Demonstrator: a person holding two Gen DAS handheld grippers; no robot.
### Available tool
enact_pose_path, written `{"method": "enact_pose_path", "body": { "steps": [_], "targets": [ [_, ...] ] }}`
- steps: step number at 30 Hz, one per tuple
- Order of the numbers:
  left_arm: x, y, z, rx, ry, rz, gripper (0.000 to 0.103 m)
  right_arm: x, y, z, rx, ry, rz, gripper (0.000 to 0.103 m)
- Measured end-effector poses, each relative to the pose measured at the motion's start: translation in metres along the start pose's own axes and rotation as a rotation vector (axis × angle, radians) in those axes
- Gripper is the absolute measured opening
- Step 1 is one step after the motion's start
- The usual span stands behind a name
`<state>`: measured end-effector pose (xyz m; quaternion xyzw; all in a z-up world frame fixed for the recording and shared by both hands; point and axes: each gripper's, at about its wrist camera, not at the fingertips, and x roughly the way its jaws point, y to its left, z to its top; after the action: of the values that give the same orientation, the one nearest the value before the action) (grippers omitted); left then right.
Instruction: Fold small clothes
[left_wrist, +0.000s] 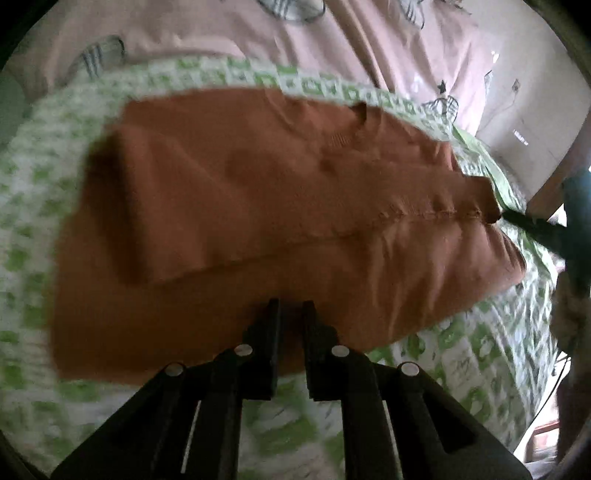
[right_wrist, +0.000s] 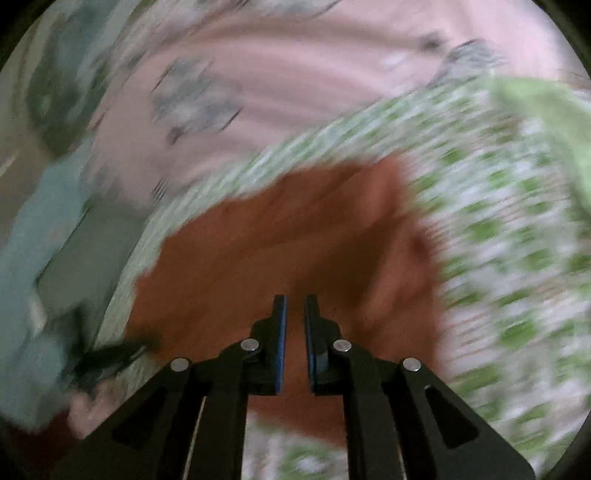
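Observation:
A rust-orange garment lies flat on a green-and-white patterned sheet, with one layer folded over along a stitched hem. My left gripper hovers over its near edge, shut, with only a thin slit between the fingers and nothing in it. In the left wrist view the dark tip of my right gripper is at the garment's right corner. The right wrist view is blurred. It shows the same garment under my right gripper, which is shut with no cloth visible between the blue pads.
A pink printed blanket lies beyond the sheet. A person's hand is at the right edge. In the right wrist view, teal fabric and a dark blurred shape sit at the left.

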<state>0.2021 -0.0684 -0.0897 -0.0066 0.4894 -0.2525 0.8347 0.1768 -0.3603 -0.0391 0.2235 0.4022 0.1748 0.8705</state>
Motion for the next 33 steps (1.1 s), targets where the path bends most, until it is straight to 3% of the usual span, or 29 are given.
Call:
{"method": "enact_pose_path", "body": {
  "steps": [5,7,10,14,16,17,18,21,24,27,30,33],
  "targets": [
    [0.012,0.005,0.036,0.006,-0.001,0.024,0.011,0.05,0.018,0.003,-0.18,0.165,-0.11,0.01],
    [0.012,0.014,0.057,0.021,-0.036,0.105,0.012,0.061,0.01,0.016,-0.218,0.159,-0.152,0.01],
    [0.011,0.039,0.092,-0.012,-0.088,0.168,0.012,0.061,-0.01,0.05,-0.184,0.046,-0.262,0.01],
    [0.005,0.067,0.14,-0.094,-0.186,0.242,0.012,0.034,-0.057,0.096,0.074,-0.206,-0.333,0.01],
    [-0.003,0.077,0.155,-0.14,-0.232,0.331,0.022,0.021,-0.075,0.106,0.196,-0.294,-0.325,0.01],
    [-0.008,0.083,0.159,-0.163,-0.252,0.357,0.033,0.016,-0.079,0.108,0.231,-0.316,-0.311,0.01],
    [-0.014,0.09,0.161,-0.191,-0.271,0.362,0.037,0.008,-0.083,0.106,0.261,-0.334,-0.287,0.01],
    [-0.028,0.106,0.153,-0.257,-0.291,0.368,0.042,-0.009,-0.066,0.09,0.212,-0.359,-0.22,0.01],
    [-0.036,0.103,0.134,-0.262,-0.281,0.352,0.042,-0.012,-0.035,0.061,0.075,-0.294,-0.138,0.01],
    [-0.054,0.085,0.098,-0.224,-0.283,0.263,0.042,0.015,-0.003,0.023,-0.086,-0.095,-0.062,0.01],
    [-0.052,0.058,0.063,-0.136,-0.221,0.163,0.042,0.046,0.003,0.003,-0.19,0.035,-0.207,0.01],
    [-0.027,0.035,0.041,-0.074,-0.116,0.067,0.042,0.061,-0.009,0.006,-0.19,0.065,-0.274,0.01]
  ]
}}
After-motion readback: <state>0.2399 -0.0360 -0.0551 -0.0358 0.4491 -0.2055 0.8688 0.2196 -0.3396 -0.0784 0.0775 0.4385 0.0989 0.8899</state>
